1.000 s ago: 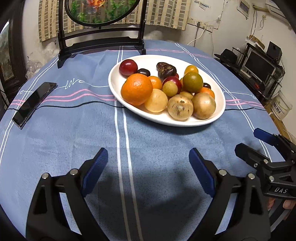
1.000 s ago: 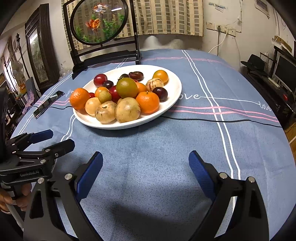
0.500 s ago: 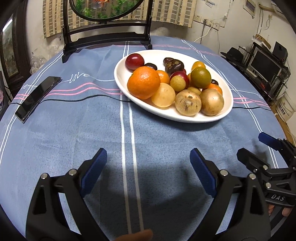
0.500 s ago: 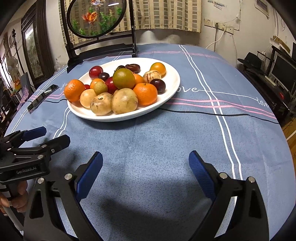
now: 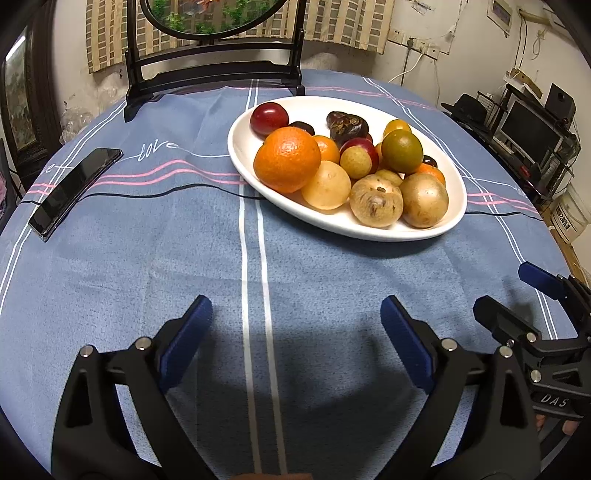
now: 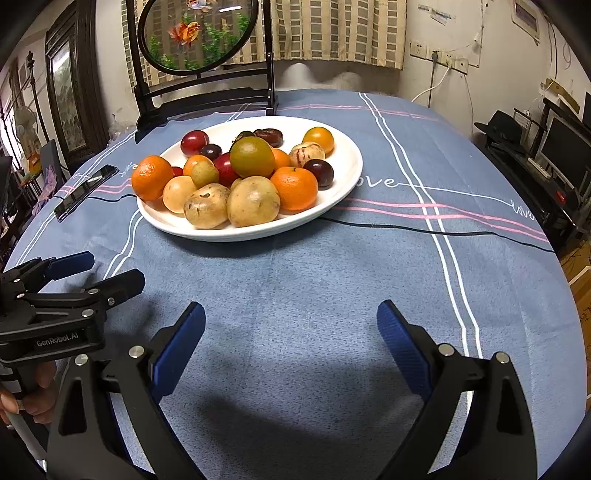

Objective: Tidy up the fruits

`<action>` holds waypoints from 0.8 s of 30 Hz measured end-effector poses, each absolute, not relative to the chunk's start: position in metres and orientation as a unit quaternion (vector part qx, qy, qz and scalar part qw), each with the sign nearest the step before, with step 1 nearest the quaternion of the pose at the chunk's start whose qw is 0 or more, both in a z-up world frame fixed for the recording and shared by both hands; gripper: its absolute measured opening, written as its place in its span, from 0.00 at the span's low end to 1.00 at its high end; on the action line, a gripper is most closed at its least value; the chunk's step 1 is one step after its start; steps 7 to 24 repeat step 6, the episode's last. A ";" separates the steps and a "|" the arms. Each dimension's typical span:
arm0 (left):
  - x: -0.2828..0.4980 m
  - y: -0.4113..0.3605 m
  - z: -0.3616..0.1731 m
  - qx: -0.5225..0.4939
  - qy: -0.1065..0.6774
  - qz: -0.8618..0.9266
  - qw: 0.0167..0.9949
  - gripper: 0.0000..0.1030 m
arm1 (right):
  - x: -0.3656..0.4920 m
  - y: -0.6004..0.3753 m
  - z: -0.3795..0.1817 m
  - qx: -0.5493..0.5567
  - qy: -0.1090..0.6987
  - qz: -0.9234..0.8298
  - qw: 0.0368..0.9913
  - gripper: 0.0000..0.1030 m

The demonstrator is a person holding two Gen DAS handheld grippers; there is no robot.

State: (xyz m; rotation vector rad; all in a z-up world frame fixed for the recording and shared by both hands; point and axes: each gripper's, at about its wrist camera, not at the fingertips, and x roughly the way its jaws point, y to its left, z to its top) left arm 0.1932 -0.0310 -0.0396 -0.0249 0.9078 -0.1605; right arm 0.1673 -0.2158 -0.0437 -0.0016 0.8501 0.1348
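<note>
A white oval plate (image 5: 251,166) (image 6: 347,173) in the middle of the blue tablecloth carries several fruits heaped together: a big orange (image 5: 287,159) (image 6: 151,177), a green-brown round fruit (image 5: 402,151) (image 6: 252,156), two tan fruits (image 5: 376,200) (image 6: 253,201) at the near rim, red plums (image 5: 269,118) and dark ones. My left gripper (image 5: 295,317) hovers open and holds nothing over bare cloth, well short of the plate. My right gripper (image 6: 290,321) is likewise open with nothing in it, near the table's front. Each gripper shows at the edge of the other's view.
A black phone (image 5: 75,188) (image 6: 85,191) lies on the cloth left of the plate. A dark wooden stand with a round painted panel (image 6: 199,33) rises at the table's far side. Shelves with a monitor (image 5: 528,129) stand off to the right, beyond the table edge.
Both grippers have drifted slightly relative to the plate, which sits a little lower and nearer in each view. Both stay open and nothing was picked up.
</note>
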 end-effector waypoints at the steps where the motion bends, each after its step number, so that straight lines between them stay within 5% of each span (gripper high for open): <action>1: 0.194 -0.031 -0.040 -0.012 0.439 -0.077 0.895 0.92 | 0.167 -0.216 -0.044 -0.001 0.412 0.065 0.909 0.92; 24: 0.196 -0.030 -0.042 -0.014 0.444 -0.075 0.893 0.92 | 0.168 -0.216 -0.045 -0.006 0.418 0.058 0.907 0.92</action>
